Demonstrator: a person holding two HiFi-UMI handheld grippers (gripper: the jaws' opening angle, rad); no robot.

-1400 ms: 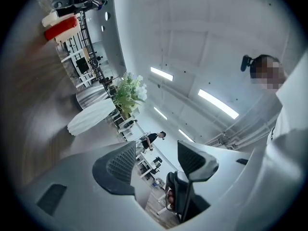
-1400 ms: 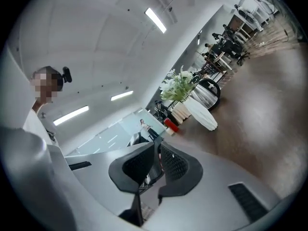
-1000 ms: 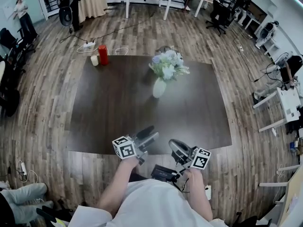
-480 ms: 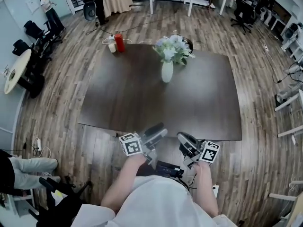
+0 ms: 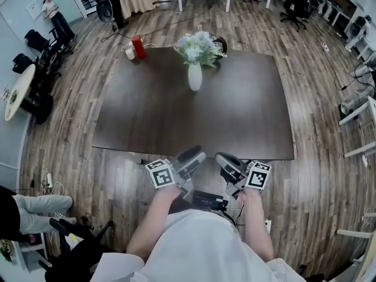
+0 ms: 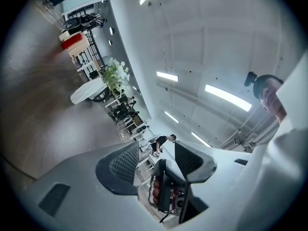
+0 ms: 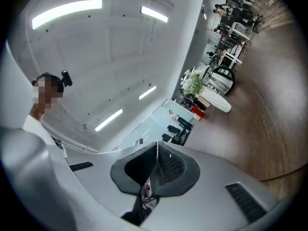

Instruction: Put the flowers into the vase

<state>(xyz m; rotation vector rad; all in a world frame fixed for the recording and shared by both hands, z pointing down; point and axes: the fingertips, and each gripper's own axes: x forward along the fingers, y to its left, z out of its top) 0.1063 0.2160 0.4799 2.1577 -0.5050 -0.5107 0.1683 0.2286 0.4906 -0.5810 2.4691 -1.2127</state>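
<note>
Shows left claw and right claw side by side at near edge of dark desk, both pointing fwd across it, each held by a hand of the person, marker cubes toward the body. In left gripper view, gives left claw w/ jaws spread wide though just been closing a little; nothing btwn the ribbed pads, only room bkgd through the gap. In right gripper view, gives right claw pressed together, pads flush, nothing pinched. Places white vase upright well ahead of both claws, toward far edge of desk, approx in line w/ left claw, a broad bare stretch of desktop in btwn. Has flowers (white, pale blue, green leaves) already standing in the vase, spreading above its mouth. Picks up flowers again far ahead in left gripper view, and flowers likewise in right gripper view, small and well clear of either claw. Adds red cylinder w/ small pale cup just beside it, ahead and to the left of left claw, near desk's far-left corner, left of vase. Wood floor all round desk.
</note>
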